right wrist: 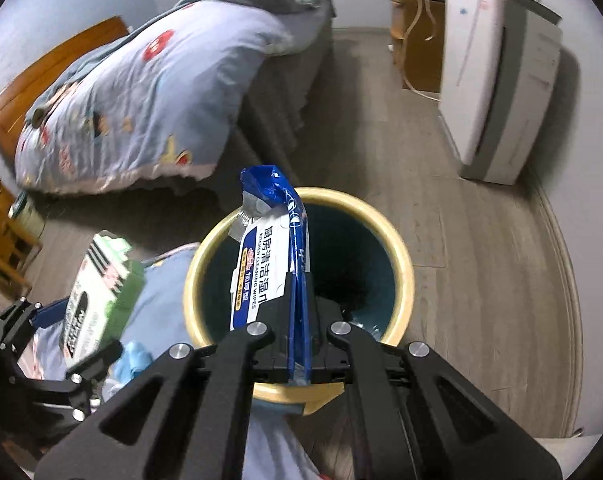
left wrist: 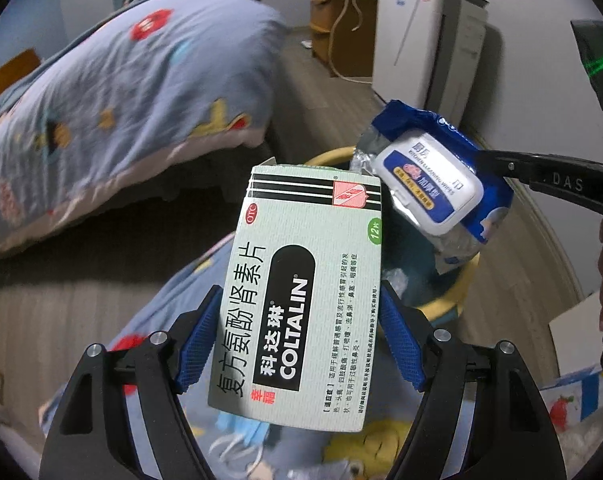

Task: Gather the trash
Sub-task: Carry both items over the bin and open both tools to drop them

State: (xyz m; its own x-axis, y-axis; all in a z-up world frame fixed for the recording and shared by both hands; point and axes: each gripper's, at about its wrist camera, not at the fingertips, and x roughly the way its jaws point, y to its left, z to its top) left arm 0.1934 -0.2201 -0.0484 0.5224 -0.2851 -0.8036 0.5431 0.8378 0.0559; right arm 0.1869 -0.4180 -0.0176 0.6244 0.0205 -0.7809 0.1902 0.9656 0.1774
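My left gripper point(left wrist: 299, 320) is shut on a pale green Coltalin medicine box point(left wrist: 301, 292), held upright just left of the bin. It also shows in the right wrist view point(right wrist: 101, 292). My right gripper point(right wrist: 299, 304) is shut on a blue pack of kitchen wipes point(right wrist: 273, 248), held edge-on over the open mouth of the yellow-rimmed bin point(right wrist: 401, 264). In the left wrist view the wipes pack point(left wrist: 433, 184) hangs over the bin point(left wrist: 465, 280), pinched by the right gripper's fingers point(left wrist: 541, 172).
A bed with a blue patterned quilt point(right wrist: 141, 92) lies to the left. More quilt and a blue face mask point(left wrist: 241, 432) are below the left gripper. A white appliance point(right wrist: 501, 92) stands at the right wall. A wooden cabinet point(right wrist: 417, 40) is behind it.
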